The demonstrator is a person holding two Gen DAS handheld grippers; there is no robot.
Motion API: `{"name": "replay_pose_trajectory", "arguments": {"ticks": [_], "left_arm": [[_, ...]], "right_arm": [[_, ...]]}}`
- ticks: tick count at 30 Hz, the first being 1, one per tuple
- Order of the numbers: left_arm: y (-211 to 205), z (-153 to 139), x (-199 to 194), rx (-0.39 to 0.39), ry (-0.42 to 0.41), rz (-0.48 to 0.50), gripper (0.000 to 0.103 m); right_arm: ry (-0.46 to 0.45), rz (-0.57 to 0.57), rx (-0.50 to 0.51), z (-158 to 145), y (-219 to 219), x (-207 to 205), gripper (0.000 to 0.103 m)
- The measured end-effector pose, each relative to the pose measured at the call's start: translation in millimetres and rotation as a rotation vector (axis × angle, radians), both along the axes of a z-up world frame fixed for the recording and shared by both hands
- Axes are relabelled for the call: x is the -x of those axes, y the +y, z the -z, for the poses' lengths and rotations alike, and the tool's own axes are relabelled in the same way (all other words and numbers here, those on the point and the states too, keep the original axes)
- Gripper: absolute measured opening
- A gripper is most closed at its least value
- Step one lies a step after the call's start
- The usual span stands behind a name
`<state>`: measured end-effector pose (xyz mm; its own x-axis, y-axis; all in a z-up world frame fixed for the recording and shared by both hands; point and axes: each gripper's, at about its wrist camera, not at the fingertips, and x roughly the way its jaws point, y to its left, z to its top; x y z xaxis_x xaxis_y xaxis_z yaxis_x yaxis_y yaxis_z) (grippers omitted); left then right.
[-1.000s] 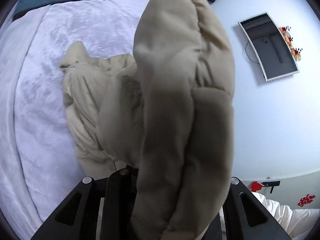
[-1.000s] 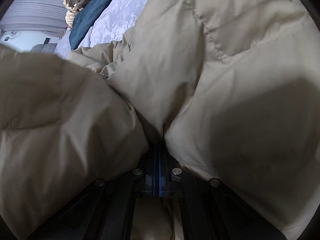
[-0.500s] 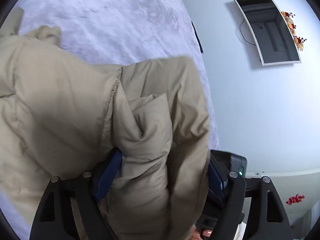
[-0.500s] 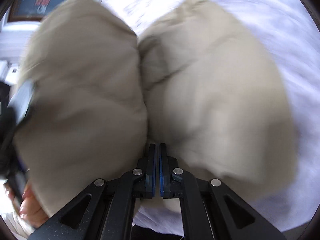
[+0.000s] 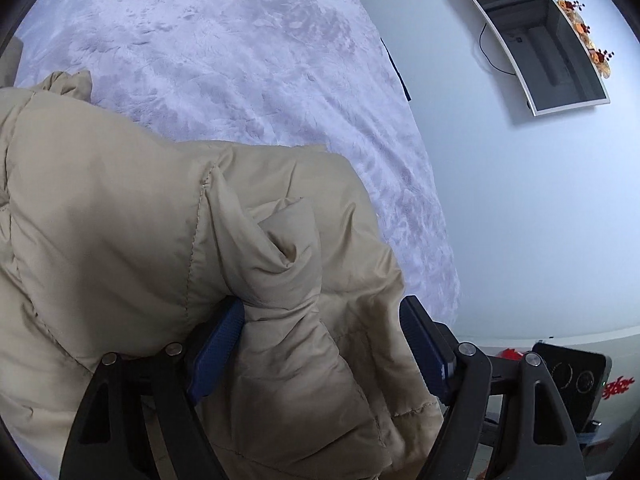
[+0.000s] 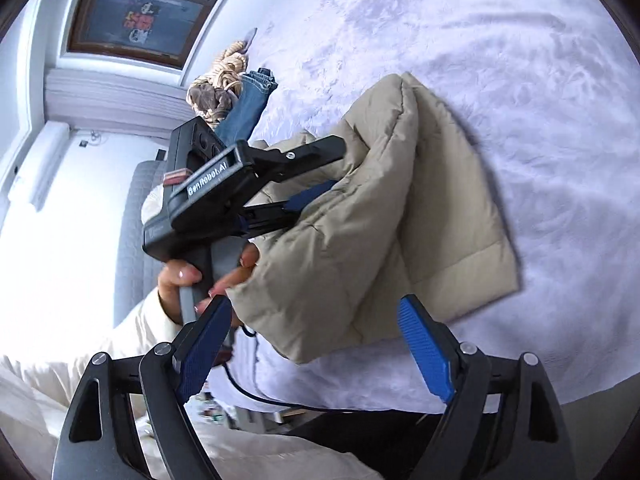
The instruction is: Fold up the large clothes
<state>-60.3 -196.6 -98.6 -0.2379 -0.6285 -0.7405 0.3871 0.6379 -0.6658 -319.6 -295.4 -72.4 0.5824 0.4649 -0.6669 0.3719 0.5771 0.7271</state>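
Item: beige padded jacket (image 6: 384, 216), quilted, lying folded into a thick bundle on the white bed cover (image 6: 500, 60), at the near edge of the bed. In the right wrist view its long axis runs from the near edge of the bed, where one corner overhangs, diagonally up toward the bed's middle; a rounded folded end points away from the edge, and a flat stitched hem corner lies toward the right. Left gripper (image 5: 320, 344): jaws standing apart, with a bunched ridge of the jacket between them; the left blue pad (image 5: 216, 352) touches the cloth, the right pad (image 5: 424, 348) is clear of it, so no grip. The same gripper appears in the right wrist view (image 6: 320, 172), held by a hand (image 6: 208, 276) in a white sleeve (image 6: 132, 340), its fingers laid over the jacket's left side. Right gripper (image 6: 316, 344): jaws opening, wide apart, nothing between them; it sits above the jacket's overhanging corner, apart from the cloth. Other items: blue jeans (image 6: 248, 100) and a tan knitted garment (image 6: 224, 76) at the far left edge of the bed; a wall-mounted screen (image 5: 536, 36) with orange flowers (image 5: 588, 36) beside it.
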Motion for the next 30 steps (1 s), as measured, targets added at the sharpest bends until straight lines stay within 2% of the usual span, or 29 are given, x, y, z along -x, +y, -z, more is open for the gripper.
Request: {"name": "replay_pose_trajectory", "arguments": {"ticks": [2,4,6,7,9,11,13,15,16,17,18,19,20,22,24,27,30], "left_arm": [[-9,-6,-1,-0.008,-0.045,0.001,0.080],[-1,-25,-1,0.017,-0.111,-0.007,0.080],[14,-46,-3,0.024,-0.217,-0.035,0.080],[26,-54,-5,0.018,-0.272,-0.061,0.080],[53,-63,-12,-0.010,-0.362,-0.133,0.080],[95,-62,-24,-0.059,-0.414,-0.234,0.080],[128,-47,-36,-0.128,-0.408,-0.309,0.080],[160,-23,-48,-0.171,-0.331,-0.389,0.080],[173,-10,-52,-0.181,-0.287,-0.424,0.080],[181,2,-56,-0.182,-0.249,-0.447,0.080],[183,12,-58,-0.178,-0.228,-0.457,0.080],[180,19,-59,-0.175,-0.220,-0.458,0.080],[174,22,-58,-0.173,-0.223,-0.445,0.080],[149,27,-56,-0.190,-0.256,-0.409,0.080],[123,25,-55,-0.215,-0.297,-0.375,0.080],[97,18,-53,-0.215,-0.327,-0.342,0.080],[77,10,-49,-0.261,-0.378,-0.300,0.080]], "right_arm": [[0.024,0.022,-0.035,9,0,-13,0.088],[0.073,0.040,-0.039,18,-6,-32,0.087],[0.118,0.037,-0.024,26,-9,-44,0.078],[0.137,0.027,-0.013,28,-11,-48,0.073],[0.171,0.012,0.012,32,-15,-57,0.073],[0.180,0.014,0.017,35,-21,-60,0.072],[0.186,0.037,0.005,40,-31,-62,0.073],[0.182,0.066,-0.015,45,-42,-67,0.072],[0.174,0.073,-0.023,48,-44,-75,0.062],[0.164,0.069,-0.030,50,-49,-79,0.038],[0.160,0.058,-0.025,50,-52,-85,0.021],[0.165,0.035,0.014,48,-51,-94,0.009],[0.164,0.002,0.088,43,-49,-104,0.008],[0.149,-0.124,0.320,27,-36,-123,0.007],[0.157,-0.202,0.446,25,-32,-131,0.007],[0.227,-0.202,0.513,44,-49,-129,0.007],[0.301,-0.136,0.432,60,-77,-122,0.008]]}}
